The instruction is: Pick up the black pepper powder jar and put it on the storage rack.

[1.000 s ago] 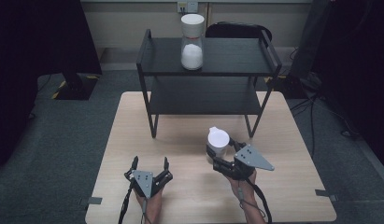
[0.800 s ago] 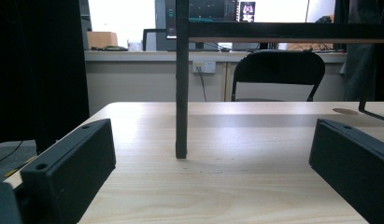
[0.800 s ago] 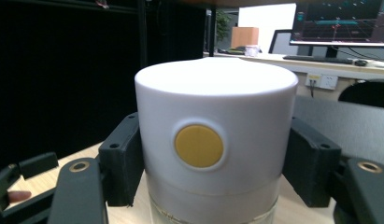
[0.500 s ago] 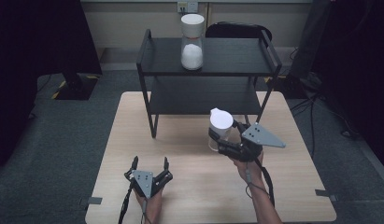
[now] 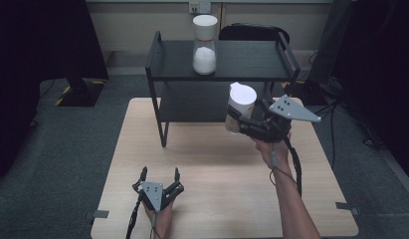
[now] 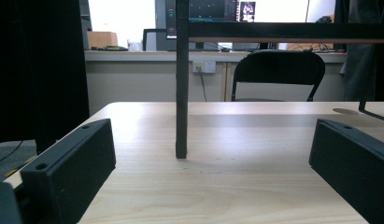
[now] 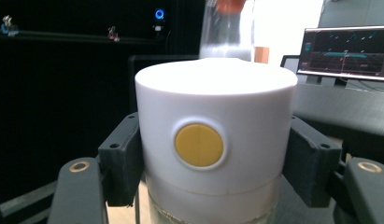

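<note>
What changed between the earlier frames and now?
The right gripper, jaws clamped on the white-lidded jar throughout, lifted it off the table and carried it up toward the black shelf rack. Nothing was let go. The left gripper stayed put on the table with jaws open and empty; the second jar on the rack's top shelf did not move.

Pale wooden table (image 5: 142,149) standing on grey carpet (image 5: 52,149). Black two-tier shelf rack (image 5: 252,59) sitting at the table's far end. Black chair (image 6: 278,70) waiting behind it, against a beige wall (image 6: 133,84) carrying a socket (image 6: 203,66). Bright monitors (image 7: 346,46) glowing beyond; dark curtain (image 5: 38,40) hanging alongside.
</note>
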The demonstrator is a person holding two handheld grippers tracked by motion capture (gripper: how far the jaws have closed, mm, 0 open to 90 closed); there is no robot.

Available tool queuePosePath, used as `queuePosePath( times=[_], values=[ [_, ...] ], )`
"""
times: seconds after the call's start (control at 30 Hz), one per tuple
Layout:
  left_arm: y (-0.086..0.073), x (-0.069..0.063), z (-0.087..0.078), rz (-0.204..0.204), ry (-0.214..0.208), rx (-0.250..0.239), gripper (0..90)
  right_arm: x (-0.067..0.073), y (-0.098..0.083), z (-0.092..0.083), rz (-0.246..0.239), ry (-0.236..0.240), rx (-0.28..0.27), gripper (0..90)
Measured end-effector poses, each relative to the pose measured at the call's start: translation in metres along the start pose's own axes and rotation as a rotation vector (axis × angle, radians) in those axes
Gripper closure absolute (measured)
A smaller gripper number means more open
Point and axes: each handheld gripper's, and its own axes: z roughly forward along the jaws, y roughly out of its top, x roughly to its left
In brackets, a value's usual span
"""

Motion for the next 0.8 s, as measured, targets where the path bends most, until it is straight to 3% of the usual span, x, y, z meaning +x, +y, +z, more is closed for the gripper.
queuePosePath(
  times=[0.23, 0.43, 0.8],
  values=[
    [0.0, -0.001, 0.0, 0.0, 0.004, 0.001, 0.0, 0.003, 0.039, 0.016, -0.013, -0.071, -0.008, 30.3],
    [0.0, -0.001, 0.0, 0.0, 0.004, 0.0, 0.0, 0.009, 0.06, 0.036, -0.001, -0.158, -0.04, 30.3],
    [0.0, -0.001, 0.0, 0.0, 0.005, 0.0, 0.0, 0.018, 0.075, 0.081, 0.015, -0.329, -0.048, 30.3]
  ],
)
